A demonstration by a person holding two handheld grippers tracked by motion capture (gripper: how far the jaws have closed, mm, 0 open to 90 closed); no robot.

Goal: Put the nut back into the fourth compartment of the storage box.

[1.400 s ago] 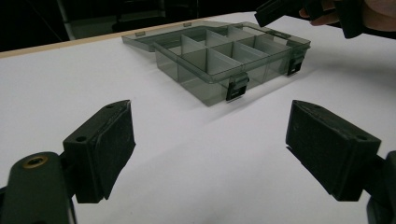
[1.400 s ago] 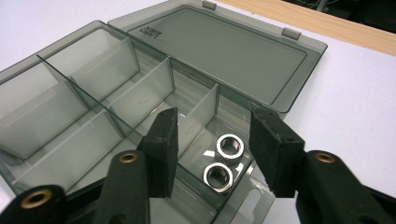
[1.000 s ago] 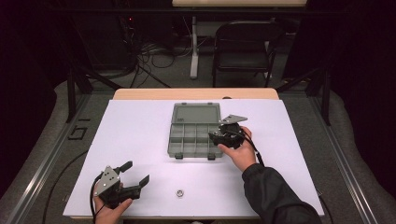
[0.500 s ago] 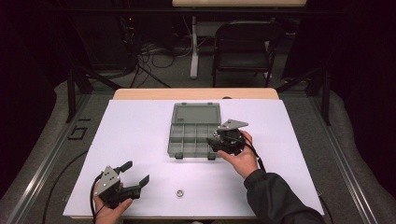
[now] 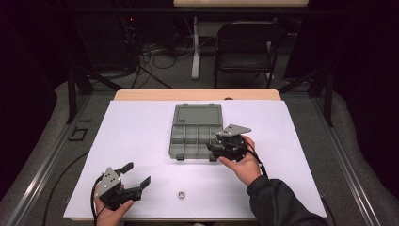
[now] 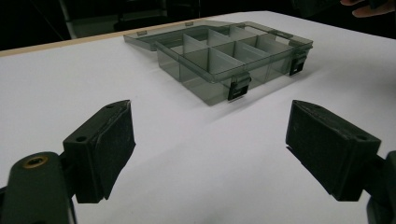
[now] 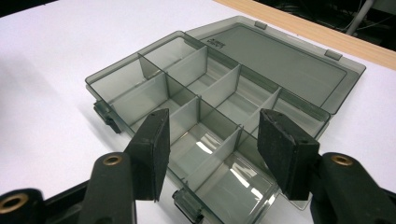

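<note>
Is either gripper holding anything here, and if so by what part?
Nothing is held. The left gripper and right gripper both stand open and empty, the right above the open organizer box.

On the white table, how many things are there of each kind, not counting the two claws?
Clear grey compartment box, lid open: 1
Small metal nut: 1
Total: 2

Take the compartment box (image 5: 194,139) as your landmark: it sits on the table (image 5: 141,127), its open lid (image 5: 197,114) lying flat behind it. Your right gripper (image 5: 212,147) is at its near right corner, above the compartments. Your left gripper (image 5: 136,173) lies nearer you, to its left. The small nut (image 5: 180,193) lies before it, well apart.
</note>
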